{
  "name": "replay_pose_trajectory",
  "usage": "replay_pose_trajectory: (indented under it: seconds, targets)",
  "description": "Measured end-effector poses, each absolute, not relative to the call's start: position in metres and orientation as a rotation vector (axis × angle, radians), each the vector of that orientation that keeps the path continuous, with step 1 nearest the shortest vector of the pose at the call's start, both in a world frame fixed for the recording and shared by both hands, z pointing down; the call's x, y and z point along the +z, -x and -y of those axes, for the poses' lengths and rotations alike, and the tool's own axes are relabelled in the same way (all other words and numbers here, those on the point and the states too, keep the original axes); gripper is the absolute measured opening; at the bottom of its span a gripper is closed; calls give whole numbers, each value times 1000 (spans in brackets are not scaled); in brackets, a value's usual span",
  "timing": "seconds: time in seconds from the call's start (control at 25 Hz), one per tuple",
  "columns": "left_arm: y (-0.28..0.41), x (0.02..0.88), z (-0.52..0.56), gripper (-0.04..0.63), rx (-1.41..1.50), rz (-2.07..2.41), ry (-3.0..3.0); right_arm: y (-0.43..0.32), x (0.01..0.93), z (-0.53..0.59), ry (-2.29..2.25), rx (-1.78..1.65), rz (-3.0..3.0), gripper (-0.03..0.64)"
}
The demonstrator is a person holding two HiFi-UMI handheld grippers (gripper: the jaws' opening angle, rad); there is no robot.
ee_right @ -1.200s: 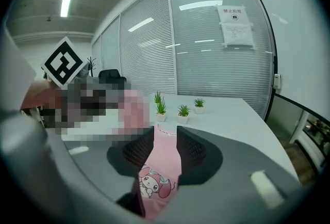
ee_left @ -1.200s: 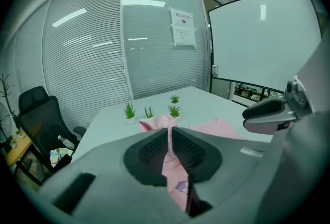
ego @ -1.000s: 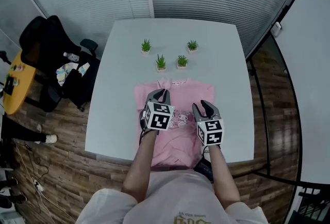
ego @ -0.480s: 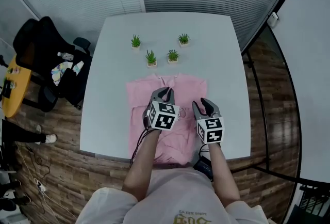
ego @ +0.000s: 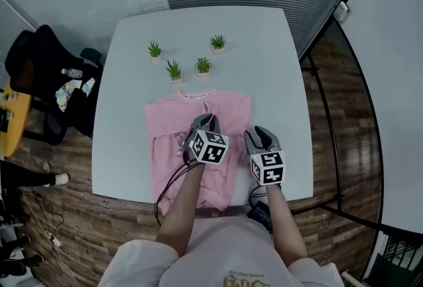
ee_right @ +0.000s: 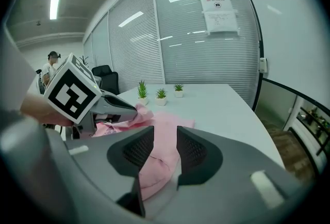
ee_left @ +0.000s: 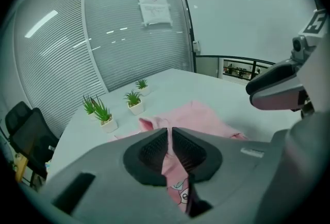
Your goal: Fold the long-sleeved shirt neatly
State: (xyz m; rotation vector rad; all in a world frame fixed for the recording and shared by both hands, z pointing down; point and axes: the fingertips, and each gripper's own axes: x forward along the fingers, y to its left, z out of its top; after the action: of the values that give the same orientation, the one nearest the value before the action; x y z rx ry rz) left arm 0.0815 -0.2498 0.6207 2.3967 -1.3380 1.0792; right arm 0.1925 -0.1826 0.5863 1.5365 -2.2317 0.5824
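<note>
A pink long-sleeved shirt (ego: pixel 168 147) with a cartoon print lies spread on the white table (ego: pixel 277 74), its collar toward the far side. My left gripper (ego: pixel 206 123) hovers over the shirt's middle, shut on a pinch of pink fabric that rises into its jaws (ee_left: pixel 169 132). At the shirt's right edge my right gripper (ego: pixel 260 135) stands with its jaws partly apart, a thicker fold of pink cloth (ee_right: pixel 154 166) filling the gap between them (ee_right: pixel 165 135). In the right gripper view the left gripper (ee_right: pixel 131 111) carries bunched fabric at its tip.
Several small potted plants (ego: pixel 174 70) stand on the table beyond the collar. A black office chair (ego: pixel 39 74) with clutter sits to the left on the wood floor. Glass walls with blinds close off the far side. A cable hangs off the table's near edge (ego: pixel 168 190).
Both grippers have come back toward me and sunk lower over the shirt, pink fabric still in their jaws. The head view has shifted, so table and plants sit further left.
</note>
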Motion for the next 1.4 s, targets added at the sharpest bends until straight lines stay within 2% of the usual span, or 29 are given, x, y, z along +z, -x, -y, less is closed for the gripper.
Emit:
replay_pose_trajectory:
  seconds: [0.28, 0.36, 0.44, 0.6, 0.92, 1.4]
  targets:
    - [-103, 638, 247, 56, 1060, 1295, -2376, -215, 601, 177, -1521, 614, 2220, 137]
    - [-109, 637, 246, 122, 1008, 1273, -2386, -218, 604, 177, -1515, 618, 2226, 137]
    - [-110, 634, 247, 216, 957, 1280, -2382, -220, 605, 178, -1508, 621, 2232, 137]
    - [-101, 639, 245, 286, 934, 1252, -2326, -222, 605, 176, -1495, 626, 2247, 137]
    - [-98, 628, 236, 296, 948, 1255, -2323, -217, 602, 174, -1463, 628, 2299, 137]
    - [-13, 584, 199, 295, 868, 1459, -2232, -185, 584, 160, -1358, 571, 2390, 137]
